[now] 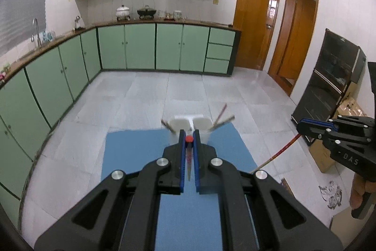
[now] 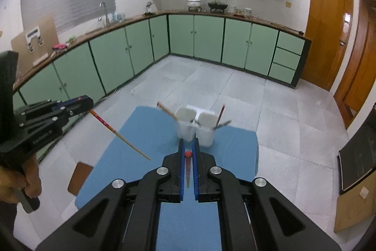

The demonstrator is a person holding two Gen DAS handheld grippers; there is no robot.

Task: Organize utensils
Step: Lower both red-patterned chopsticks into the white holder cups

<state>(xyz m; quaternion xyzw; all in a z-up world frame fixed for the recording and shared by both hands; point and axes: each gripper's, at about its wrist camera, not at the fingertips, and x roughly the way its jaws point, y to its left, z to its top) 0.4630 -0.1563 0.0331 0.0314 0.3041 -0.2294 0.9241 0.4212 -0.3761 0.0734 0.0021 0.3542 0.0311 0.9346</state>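
A white two-cup utensil holder (image 1: 189, 127) (image 2: 196, 125) stands at the far edge of a blue mat (image 1: 131, 157) (image 2: 235, 152), with several chopsticks leaning out of both cups. My left gripper (image 1: 189, 137) is shut on a red-tipped chopstick (image 1: 188, 157), held just in front of the holder. My right gripper (image 2: 188, 147) is shut on another red-tipped chopstick (image 2: 188, 168), also just short of the holder. Each gripper shows in the other's view, the right one (image 1: 303, 126) and the left one (image 2: 87, 102), each with its chopstick (image 1: 279, 152) (image 2: 119, 134) hanging down.
The mat lies on a table above a grey tiled floor (image 1: 145, 95). Green cabinets (image 1: 141, 46) run along the far walls. A dark cabinet (image 1: 329, 86) and cardboard boxes (image 1: 324, 157) stand at the right. Wooden doors (image 1: 256, 15) are beyond.
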